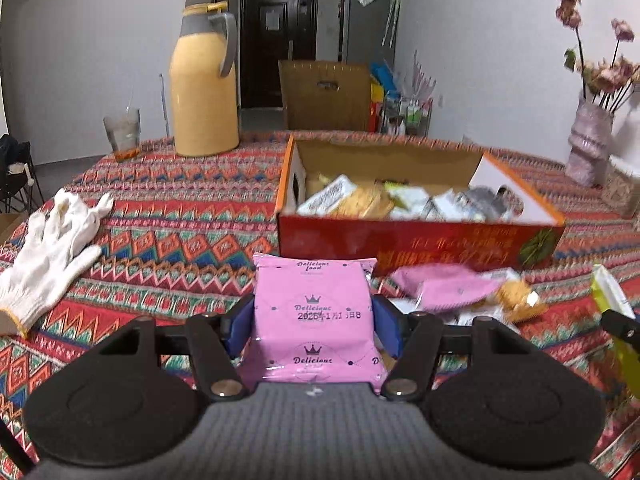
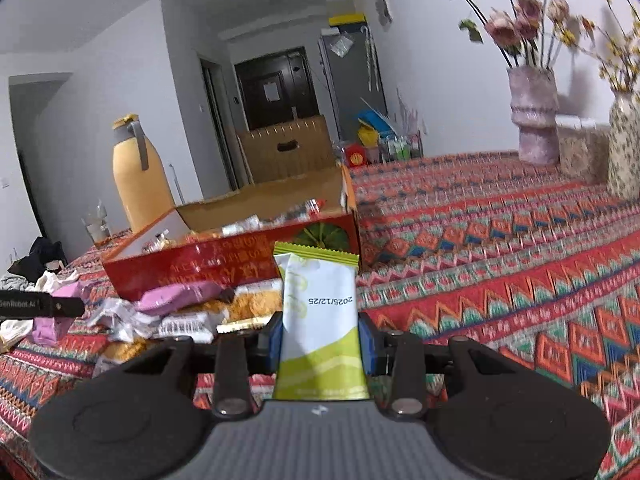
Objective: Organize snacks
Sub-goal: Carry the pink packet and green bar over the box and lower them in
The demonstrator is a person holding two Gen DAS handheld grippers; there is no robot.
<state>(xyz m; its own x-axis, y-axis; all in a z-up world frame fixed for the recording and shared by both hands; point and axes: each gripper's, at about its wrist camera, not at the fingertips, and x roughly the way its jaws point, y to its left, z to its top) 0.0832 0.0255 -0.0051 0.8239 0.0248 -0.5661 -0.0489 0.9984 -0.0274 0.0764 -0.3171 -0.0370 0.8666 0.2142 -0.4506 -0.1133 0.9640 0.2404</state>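
Note:
My left gripper (image 1: 314,322) is shut on a pink snack packet (image 1: 314,316) marked "Delicious food", held above the tablecloth in front of the red cardboard box (image 1: 416,240). The box is open and holds several snack packets (image 1: 372,200). My right gripper (image 2: 320,340) is shut on a white and green snack packet (image 2: 320,312), held upright to the right of the box (image 2: 224,264). A loose pile of snacks (image 2: 180,312) lies on the table before the box; it also shows in the left wrist view (image 1: 460,292).
A yellow thermos jug (image 1: 204,88) and a glass (image 1: 122,132) stand at the back left. A white glove (image 1: 48,256) lies at the left. Vases with flowers (image 2: 534,116) stand at the back right. The patterned tablecloth (image 2: 500,260) stretches right of the box.

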